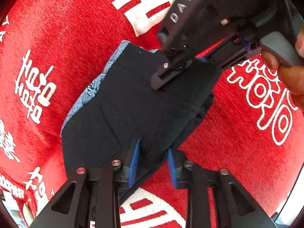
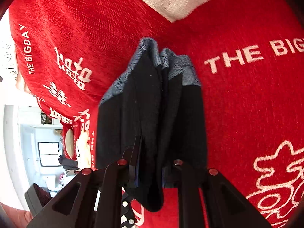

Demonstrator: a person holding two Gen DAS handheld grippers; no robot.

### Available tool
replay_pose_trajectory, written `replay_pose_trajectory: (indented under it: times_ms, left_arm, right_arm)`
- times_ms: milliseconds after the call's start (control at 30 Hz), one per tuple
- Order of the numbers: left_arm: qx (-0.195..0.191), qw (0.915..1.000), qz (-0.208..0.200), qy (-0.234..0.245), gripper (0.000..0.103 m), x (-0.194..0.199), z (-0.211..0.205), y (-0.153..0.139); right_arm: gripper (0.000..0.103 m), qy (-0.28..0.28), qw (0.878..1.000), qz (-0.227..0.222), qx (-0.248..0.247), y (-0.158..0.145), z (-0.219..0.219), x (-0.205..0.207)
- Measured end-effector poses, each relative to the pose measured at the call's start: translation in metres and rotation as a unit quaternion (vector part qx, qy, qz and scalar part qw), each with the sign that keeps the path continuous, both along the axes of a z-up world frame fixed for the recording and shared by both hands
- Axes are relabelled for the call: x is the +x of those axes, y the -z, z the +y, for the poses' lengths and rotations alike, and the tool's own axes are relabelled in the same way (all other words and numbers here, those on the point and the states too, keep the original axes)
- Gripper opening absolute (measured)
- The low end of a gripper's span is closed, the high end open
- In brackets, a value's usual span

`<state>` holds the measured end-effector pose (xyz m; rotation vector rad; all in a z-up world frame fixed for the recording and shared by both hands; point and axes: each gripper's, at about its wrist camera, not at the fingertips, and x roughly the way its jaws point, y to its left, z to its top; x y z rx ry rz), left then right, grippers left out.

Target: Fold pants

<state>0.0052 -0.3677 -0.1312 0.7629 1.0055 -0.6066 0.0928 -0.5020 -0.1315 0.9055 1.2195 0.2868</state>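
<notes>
The dark navy pants with a blue-grey knit lining at the edge lie folded into a thick bundle on a red printed cloth. My left gripper has its blue-padded fingers closed on the bundle's near edge. My right gripper comes in from the upper right and grips the far side. In the right wrist view the pants hang in folds between the fingers of my right gripper, which are shut on the cloth.
The red cloth with white lettering covers the whole work surface. Its edge drops off at the left in the right wrist view, where a white room with a window shows. A hand holds the right gripper's handle.
</notes>
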Motion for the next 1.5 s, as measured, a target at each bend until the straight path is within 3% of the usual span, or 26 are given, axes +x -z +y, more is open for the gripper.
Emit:
replay_pose_trajectory:
  times_ms: [33,67,100,267,333,400,500,567,667,800,867,900,1000,1067,1200,1300,1433,1500]
  left_arm:
    - [-0.003,1.0,0.006,-0.003,0.04,0.001,0.004,-0.002]
    - [-0.004,0.9999,0.009,-0.007,0.055,0.001,0.008,-0.004]
    - [-0.007,0.9998,0.011,-0.012,0.059,0.001,0.012,-0.008]
    - [-0.036,0.9979,0.032,-0.043,0.059,0.012,0.045,-0.028]
    - [-0.043,0.9961,0.033,-0.07,0.06,0.022,0.059,-0.035]
    - [-0.054,0.9923,0.04,-0.104,0.06,0.037,0.075,-0.04]
    - [-0.077,0.982,0.052,-0.165,0.06,0.067,0.1,-0.045]
    - [-0.093,0.9722,0.063,-0.205,0.06,0.087,0.118,-0.044]
    - [-0.118,0.9532,0.089,-0.264,0.06,0.113,0.142,-0.035]
    - [-0.132,0.9337,0.128,-0.307,0.06,0.129,0.158,-0.015]
    - [-0.138,0.9287,0.143,-0.313,0.06,0.134,0.16,-0.006]
    - [-0.141,0.9271,0.15,-0.313,0.06,0.134,0.16,-0.003]
    - [-0.14,0.9274,0.155,-0.31,0.06,0.129,0.157,0.003]
    - [-0.14,0.9293,0.157,-0.304,0.072,0.127,0.155,0.006]
    - [-0.13,0.9333,0.156,-0.296,0.072,0.125,0.151,0.011]
    - [-0.132,0.9322,0.159,-0.298,0.072,0.128,0.153,0.012]
    - [-0.131,0.9316,0.161,-0.298,0.072,0.129,0.154,0.01]
    - [-0.13,0.9318,0.16,-0.299,0.072,0.129,0.154,0.01]
  right_arm:
    - [0.017,0.0,1.0,0.001,-0.002,0.0,0.0,-0.001]
    - [0.017,-0.001,1.0,0.001,-0.006,0.001,-0.001,-0.004]
    - [0.017,-0.004,1.0,0.002,-0.017,0.0,-0.001,-0.006]
    - [0.025,-0.026,0.997,0.012,-0.073,-0.007,0.008,-0.009]
    - [0.036,-0.037,0.992,0.023,-0.117,-0.015,0.011,-0.01]
    - [0.038,-0.042,0.984,0.014,-0.17,-0.029,0.014,-0.007]
    - [0.038,-0.043,0.977,-0.006,-0.207,-0.042,0.006,0.004]
    - [0.038,-0.03,0.979,-0.009,-0.2,-0.045,0.0,0.024]
    - [0.038,-0.01,0.981,-0.008,-0.194,-0.039,0.001,0.056]
    - [0.037,-0.018,0.977,-0.002,-0.214,-0.025,0.01,0.089]
    - [0.023,-0.022,0.973,0.006,-0.232,-0.021,0.013,0.096]
    - [0.007,-0.024,0.97,0.011,-0.242,-0.02,0.014,0.097]
    - [0.005,-0.038,0.966,0.013,-0.257,-0.021,0.015,0.091]
    - [0.002,-0.062,0.958,0.019,-0.279,-0.018,0.019,0.084]
    - [0.002,-0.081,0.949,0.03,-0.305,-0.012,0.027,0.069]
    - [0.004,-0.055,0.952,0.028,-0.301,-0.021,0.024,0.054]
    - [0.03,-0.049,0.955,0.01,-0.293,-0.04,0.03,0.033]
    - [0.031,-0.061,0.953,-0.001,-0.296,-0.048,0.04,0.023]
